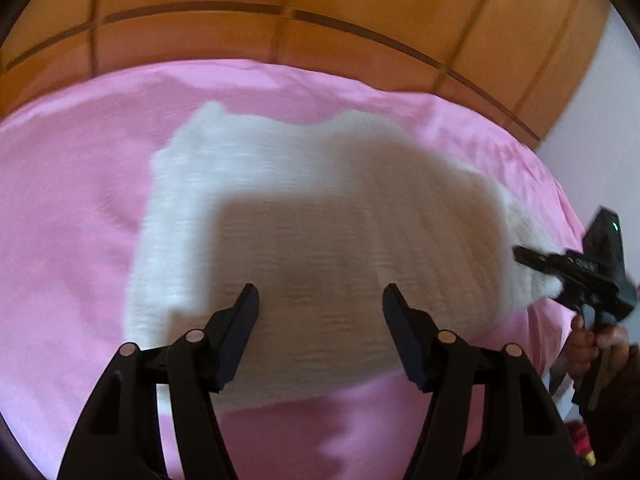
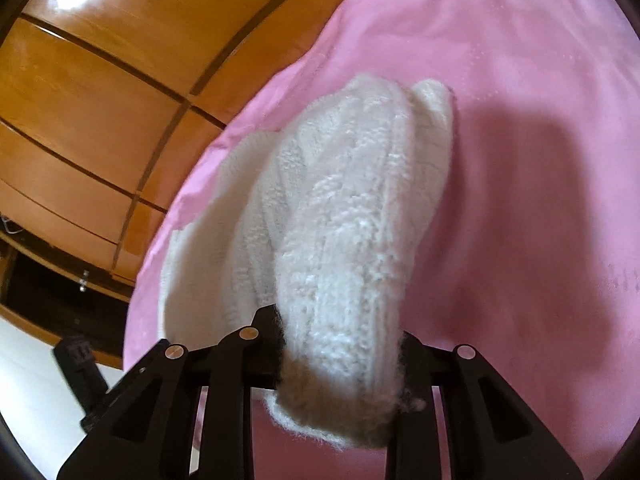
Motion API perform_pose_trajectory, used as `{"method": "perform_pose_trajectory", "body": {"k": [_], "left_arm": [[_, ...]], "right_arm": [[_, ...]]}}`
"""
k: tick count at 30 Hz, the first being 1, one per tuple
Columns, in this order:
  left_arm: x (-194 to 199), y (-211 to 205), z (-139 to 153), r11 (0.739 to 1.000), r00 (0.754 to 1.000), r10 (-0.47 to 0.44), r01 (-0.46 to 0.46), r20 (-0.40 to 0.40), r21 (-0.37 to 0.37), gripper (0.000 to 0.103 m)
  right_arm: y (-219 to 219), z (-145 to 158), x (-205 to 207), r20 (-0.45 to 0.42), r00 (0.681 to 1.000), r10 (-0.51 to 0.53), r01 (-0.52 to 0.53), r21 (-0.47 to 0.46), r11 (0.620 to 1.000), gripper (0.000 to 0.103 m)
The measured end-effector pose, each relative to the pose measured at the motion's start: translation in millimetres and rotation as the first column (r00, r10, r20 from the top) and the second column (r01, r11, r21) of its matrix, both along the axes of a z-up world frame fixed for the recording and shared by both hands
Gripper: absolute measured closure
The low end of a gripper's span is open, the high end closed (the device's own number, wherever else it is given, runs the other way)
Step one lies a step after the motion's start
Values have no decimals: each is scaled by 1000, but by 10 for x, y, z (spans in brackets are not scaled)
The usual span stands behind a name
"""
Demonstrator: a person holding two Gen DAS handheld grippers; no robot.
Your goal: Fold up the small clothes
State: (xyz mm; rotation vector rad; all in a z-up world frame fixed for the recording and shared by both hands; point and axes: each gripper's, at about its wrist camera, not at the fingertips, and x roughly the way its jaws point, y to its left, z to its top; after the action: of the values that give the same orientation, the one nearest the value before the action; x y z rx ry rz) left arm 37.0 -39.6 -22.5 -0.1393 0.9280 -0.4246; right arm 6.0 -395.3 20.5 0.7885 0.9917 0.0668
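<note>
A small white knitted garment (image 1: 312, 216) lies spread on a pink sheet (image 1: 68, 216). My left gripper (image 1: 320, 300) is open and empty, hovering over the garment's near edge. My right gripper (image 1: 532, 260) shows at the right of the left wrist view, clamped on the garment's right corner. In the right wrist view the right gripper (image 2: 340, 344) is shut on a bunched fold of the white knit (image 2: 340, 216), which stretches away from it and lifts off the pink sheet (image 2: 520, 80).
Orange wooden panelled furniture (image 1: 320, 8) stands behind the bed, also seen in the right wrist view (image 2: 100, 100). A white wall (image 1: 600, 100) is at the right. A dark object (image 2: 80, 364) stands on the pale floor at lower left.
</note>
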Motion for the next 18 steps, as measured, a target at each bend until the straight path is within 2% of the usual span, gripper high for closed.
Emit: {"method": "perform_pose_trajectory", "body": {"k": [3,4,7,8,10,13,16,18], "left_arm": [[-6,369,23,991,997,68,-70,-23,-116,43],[-5,492,18,985,996,78,-83,-36,-150,48],[43,693,-92,972,994,47,-69,-102,-226,59],[62,720,-147,966,991,27,-60,-131,-252,65],[90,770,-242,957,986,11,-59,-168,-283,69],[104,843,-284,938,983,6,-70,-186,-340,70],[103,931,-261,921,984,17,-85,-179,-381,69],[107,1059,-247,903,982,41,-116,-187,-414,64]], "right_arm": [[103,217,53,54,998,34,-34,-6,999,80],[150,305,82,79,996,47,-47,-6,999,81],[446,638,260,163,979,123,-123,-11,992,82],[550,715,318,179,972,152,-151,-17,988,82],[825,830,448,206,954,219,-217,-32,976,83],[1322,907,655,221,918,330,-327,-54,944,83],[1883,849,834,206,869,451,-440,-97,893,84],[2135,760,869,181,843,506,-493,-118,862,84]]}}
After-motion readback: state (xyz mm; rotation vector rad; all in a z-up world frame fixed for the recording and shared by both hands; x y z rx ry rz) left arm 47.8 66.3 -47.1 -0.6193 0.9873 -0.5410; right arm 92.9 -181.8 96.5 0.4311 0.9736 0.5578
